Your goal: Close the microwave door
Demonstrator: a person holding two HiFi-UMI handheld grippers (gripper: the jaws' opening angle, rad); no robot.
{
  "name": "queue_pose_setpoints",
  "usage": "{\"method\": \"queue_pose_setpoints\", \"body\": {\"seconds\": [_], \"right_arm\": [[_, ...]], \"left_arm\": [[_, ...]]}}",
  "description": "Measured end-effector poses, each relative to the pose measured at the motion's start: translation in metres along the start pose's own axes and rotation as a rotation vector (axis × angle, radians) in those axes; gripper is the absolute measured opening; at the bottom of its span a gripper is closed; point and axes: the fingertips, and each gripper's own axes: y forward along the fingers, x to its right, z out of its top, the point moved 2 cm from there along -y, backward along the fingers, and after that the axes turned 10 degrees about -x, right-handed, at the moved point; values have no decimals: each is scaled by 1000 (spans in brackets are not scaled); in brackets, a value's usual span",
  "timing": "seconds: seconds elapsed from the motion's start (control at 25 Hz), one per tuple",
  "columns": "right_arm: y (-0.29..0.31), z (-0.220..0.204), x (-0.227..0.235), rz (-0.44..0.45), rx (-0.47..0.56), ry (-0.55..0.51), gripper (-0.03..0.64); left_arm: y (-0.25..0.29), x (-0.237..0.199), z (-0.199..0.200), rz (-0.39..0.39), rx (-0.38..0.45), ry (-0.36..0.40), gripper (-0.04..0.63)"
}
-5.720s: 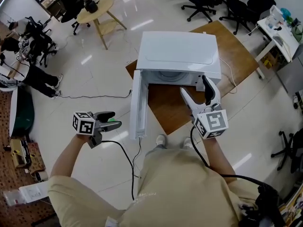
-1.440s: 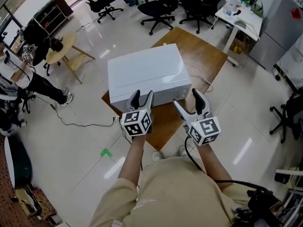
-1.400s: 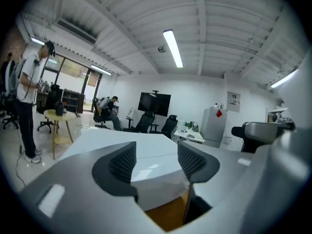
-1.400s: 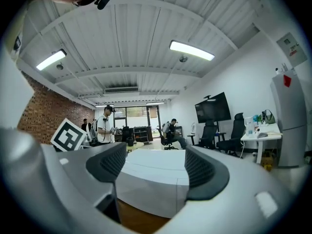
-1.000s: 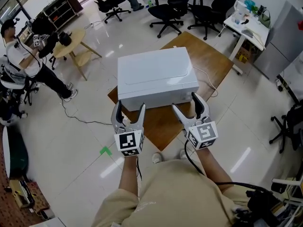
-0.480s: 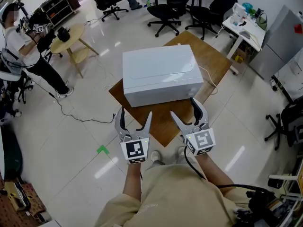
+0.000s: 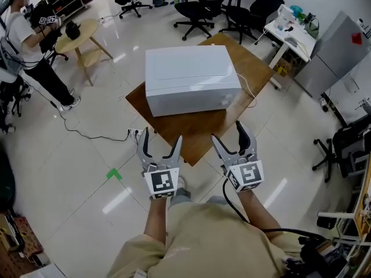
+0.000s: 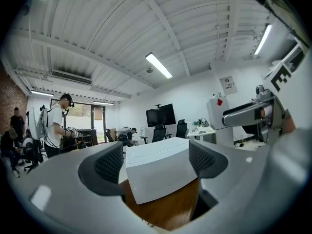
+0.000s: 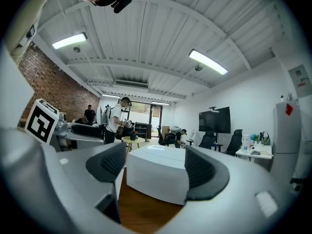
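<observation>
White boxy microwave (image 7: pixel 191 77), door shut, sits on brown wooden surface (image 7: pixel 200 129); bare wood along the front edge. Left gripper (image 7: pixel 160 139) & right gripper (image 7: pixel 229 135) both w/ jaws apart, empty, near the front corner, apart from the microwave.

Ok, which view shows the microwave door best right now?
The head view: the whole microwave sits unobstructed on the wooden table, its front face flush, door shut. The left and right gripper views see the front level, but their own jaws crop its sides.

Wooden table (image 7: pixel 200 126) – white microwave (image 7: pixel 190 79) on it, door shut.
</observation>
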Motion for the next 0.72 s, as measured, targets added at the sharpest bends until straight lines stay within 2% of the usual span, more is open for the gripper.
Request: {"method": "queue_pose_setpoints", "body": {"seconds": [0.2, 0.32, 0.4, 0.56, 0.72], "right_arm": [[-100, -3, -7, 61, 76, 7, 367], [-157, -18, -23, 107, 86, 25, 367], [-187, -31, -23, 121, 68, 54, 367], [-238, -51, 17, 129, 37, 130, 367], [-306, -57, 45, 94, 69, 168, 367]], "left_arm": [[-86, 76, 20, 33, 26, 0, 413], [-136, 116, 11, 66, -34, -23, 413], [-150, 136, 1, 84, -21, -20, 411], [-165, 192, 10, 76, -59, -49, 411], [-212, 243, 36, 64, -33, -42, 410]]}}
